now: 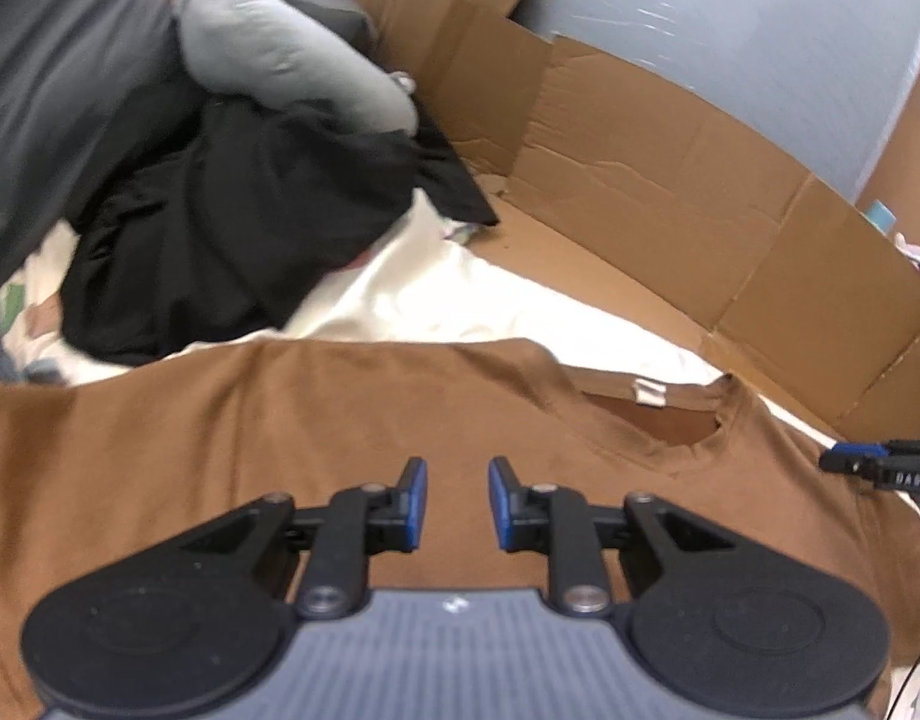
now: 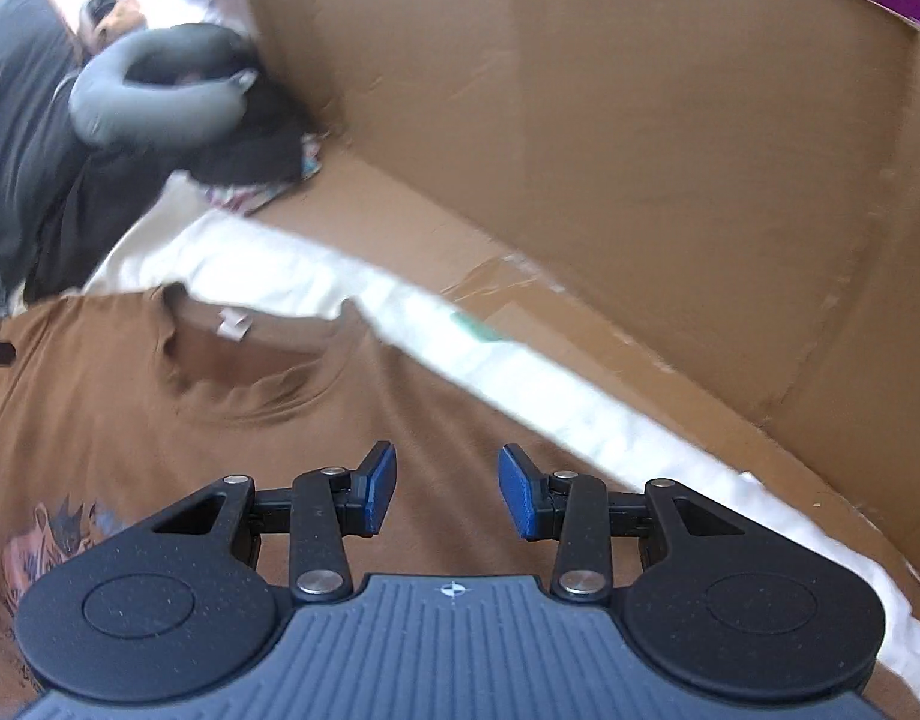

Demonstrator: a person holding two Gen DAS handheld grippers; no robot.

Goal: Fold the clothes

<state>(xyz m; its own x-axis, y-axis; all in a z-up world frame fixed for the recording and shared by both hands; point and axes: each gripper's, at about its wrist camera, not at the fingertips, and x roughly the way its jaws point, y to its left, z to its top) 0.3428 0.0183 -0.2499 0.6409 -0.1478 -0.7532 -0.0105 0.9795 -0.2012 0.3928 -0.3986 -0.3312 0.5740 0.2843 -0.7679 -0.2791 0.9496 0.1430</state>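
A brown T-shirt [image 1: 279, 432] lies spread flat on a white sheet [image 1: 399, 294], its collar [image 1: 658, 432] with a white label facing the cardboard. In the right wrist view the same shirt [image 2: 129, 408] shows a printed picture [image 2: 45, 534] at the lower left. My left gripper [image 1: 458, 480] hovers over the shirt left of the collar, jaws a little apart with nothing between them. My right gripper [image 2: 447, 468] is open over the shirt's shoulder area right of the collar [image 2: 249, 384], also holding nothing. Its tip [image 1: 880, 462] shows at the right edge of the left wrist view.
Cardboard walls [image 1: 670, 180] fence the far side and right [image 2: 640, 150]. A heap of black clothes [image 1: 219, 252] with a grey neck pillow [image 1: 291, 48] on it lies at the far left. A dark grey pillow [image 1: 51, 90] stands behind the heap.
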